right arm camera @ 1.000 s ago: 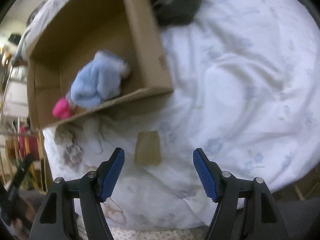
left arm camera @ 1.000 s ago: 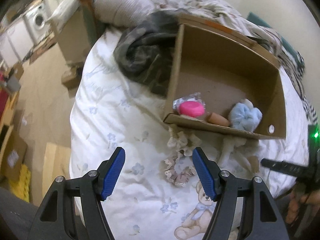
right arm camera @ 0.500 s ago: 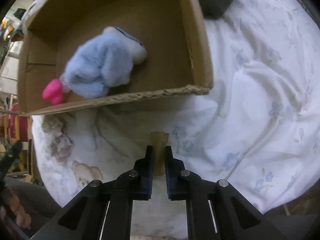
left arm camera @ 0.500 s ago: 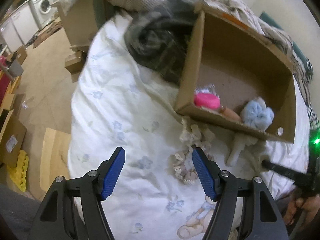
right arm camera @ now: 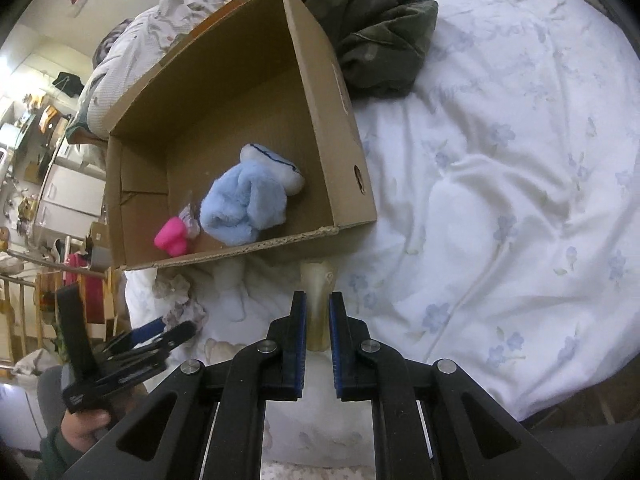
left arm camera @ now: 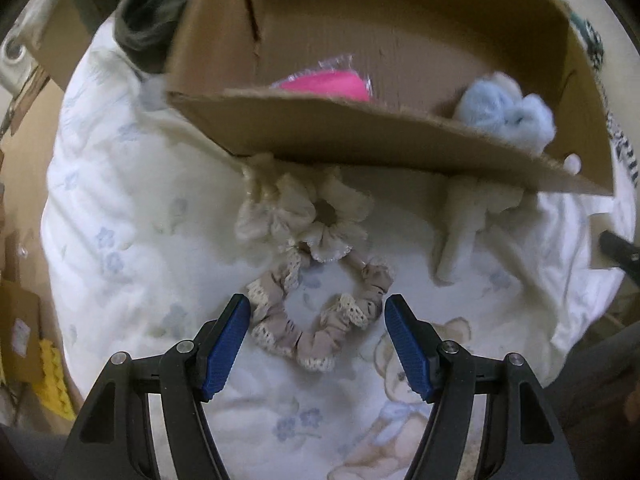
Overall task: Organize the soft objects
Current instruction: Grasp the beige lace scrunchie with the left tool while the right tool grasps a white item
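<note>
The right tool (right arm camera: 318, 312) is clenched on a small beige soft piece (right arm camera: 317, 284), held just off the near wall of the cardboard box (right arm camera: 340, 92). The left tool (left arm camera: 316, 334) is spread wide, its blue pads flanking a lace-trimmed scrunchie (left arm camera: 316, 320) on the bed (left arm camera: 120, 208), with a cream scrunchie (left arm camera: 308, 212) just beyond, touching the box. Inside lie a blue plush (right arm camera: 244, 200) and a pink item (right arm camera: 171, 236). White flowered bedding spreads openly rightward.
</note>
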`<state>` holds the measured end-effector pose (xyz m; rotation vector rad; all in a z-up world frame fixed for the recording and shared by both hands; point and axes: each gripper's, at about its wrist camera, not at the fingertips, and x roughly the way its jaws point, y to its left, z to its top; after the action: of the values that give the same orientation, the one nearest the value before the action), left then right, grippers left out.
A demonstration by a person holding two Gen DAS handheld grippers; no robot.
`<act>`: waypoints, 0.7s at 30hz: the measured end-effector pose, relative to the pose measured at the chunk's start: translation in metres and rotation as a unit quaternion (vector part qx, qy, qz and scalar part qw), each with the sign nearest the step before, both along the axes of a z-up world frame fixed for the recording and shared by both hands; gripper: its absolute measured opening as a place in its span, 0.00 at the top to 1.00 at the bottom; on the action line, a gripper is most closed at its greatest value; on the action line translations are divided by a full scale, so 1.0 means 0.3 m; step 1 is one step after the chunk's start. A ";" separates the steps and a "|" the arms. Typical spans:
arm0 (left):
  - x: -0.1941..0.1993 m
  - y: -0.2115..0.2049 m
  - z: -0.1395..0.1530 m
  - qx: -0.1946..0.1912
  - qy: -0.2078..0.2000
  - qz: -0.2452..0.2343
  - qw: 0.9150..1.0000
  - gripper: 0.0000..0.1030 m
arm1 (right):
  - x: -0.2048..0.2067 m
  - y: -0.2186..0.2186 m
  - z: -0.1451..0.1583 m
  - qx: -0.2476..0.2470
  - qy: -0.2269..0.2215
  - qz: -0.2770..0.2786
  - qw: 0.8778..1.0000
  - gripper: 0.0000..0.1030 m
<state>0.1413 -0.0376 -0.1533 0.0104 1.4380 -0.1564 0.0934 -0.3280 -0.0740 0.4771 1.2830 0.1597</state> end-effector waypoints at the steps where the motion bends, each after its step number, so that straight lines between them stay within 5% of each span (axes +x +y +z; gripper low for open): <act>1: 0.002 -0.004 -0.005 0.001 0.000 0.000 1.000 0.35 | -0.002 0.006 0.006 0.000 -0.001 0.001 1.000 0.88; 3: 0.002 -0.012 -0.005 0.002 -0.006 -0.003 1.000 0.45 | -0.001 0.050 0.000 -0.003 -0.004 0.005 1.000 0.88; 4: 0.001 -0.021 -0.005 -0.003 -0.003 -0.012 1.000 0.69 | 0.004 0.075 -0.022 -0.004 -0.004 0.007 1.000 0.88; 5: -0.002 -0.026 -0.006 -0.012 0.005 -0.019 1.000 0.80 | 0.002 0.083 -0.025 -0.004 -0.004 0.010 1.000 0.88; 14: -0.086 0.001 0.084 -0.082 0.014 -0.005 0.996 0.84 | -0.002 0.160 0.003 0.021 -0.020 0.047 0.998 0.88; 21: -0.167 -0.011 0.220 -0.077 -0.048 -0.009 0.996 0.84 | -0.008 0.232 0.024 0.037 -0.032 0.081 0.996 0.88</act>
<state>0.0912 -0.0410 -0.0872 -0.0939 1.3263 -0.2780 0.0909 -0.2585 -0.0667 0.4289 1.2553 0.3569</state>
